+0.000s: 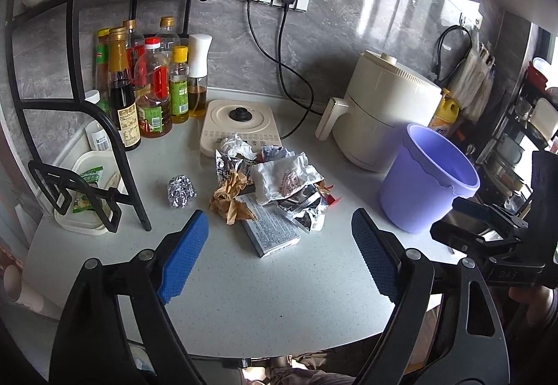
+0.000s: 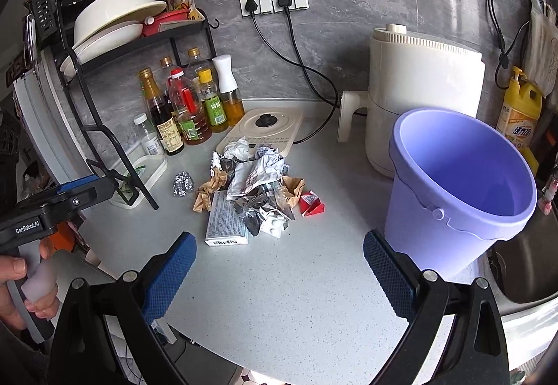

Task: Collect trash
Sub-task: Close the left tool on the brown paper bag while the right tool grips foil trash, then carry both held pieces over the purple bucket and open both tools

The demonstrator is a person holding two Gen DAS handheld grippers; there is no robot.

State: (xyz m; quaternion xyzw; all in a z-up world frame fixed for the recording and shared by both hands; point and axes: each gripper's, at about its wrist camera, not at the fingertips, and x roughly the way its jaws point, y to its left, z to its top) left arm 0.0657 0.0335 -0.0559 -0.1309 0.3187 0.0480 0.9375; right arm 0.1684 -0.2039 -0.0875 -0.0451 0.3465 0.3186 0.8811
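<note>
A heap of trash (image 1: 275, 182) lies mid-counter: crumpled white paper, silver wrappers, brown paper, a grey flat box (image 1: 270, 228) and a red scrap (image 2: 312, 203). A foil ball (image 1: 181, 191) sits apart to its left. A purple bucket (image 1: 429, 175) stands upright and empty to the right of the heap. My left gripper (image 1: 279, 252) hovers open just short of the box. My right gripper (image 2: 279, 270) is open too, near the counter's front, with the bucket (image 2: 460, 186) close by its right finger. Nothing is between either pair of fingers.
A black dish rack (image 1: 80, 99) with plates and several sauce bottles (image 1: 153, 88) fills the left. A cream hotplate (image 1: 240, 125) sits behind the heap, a white air fryer (image 1: 387, 109) behind the bucket. A yellow detergent bottle (image 2: 519, 113) and a sink (image 2: 523, 270) lie right.
</note>
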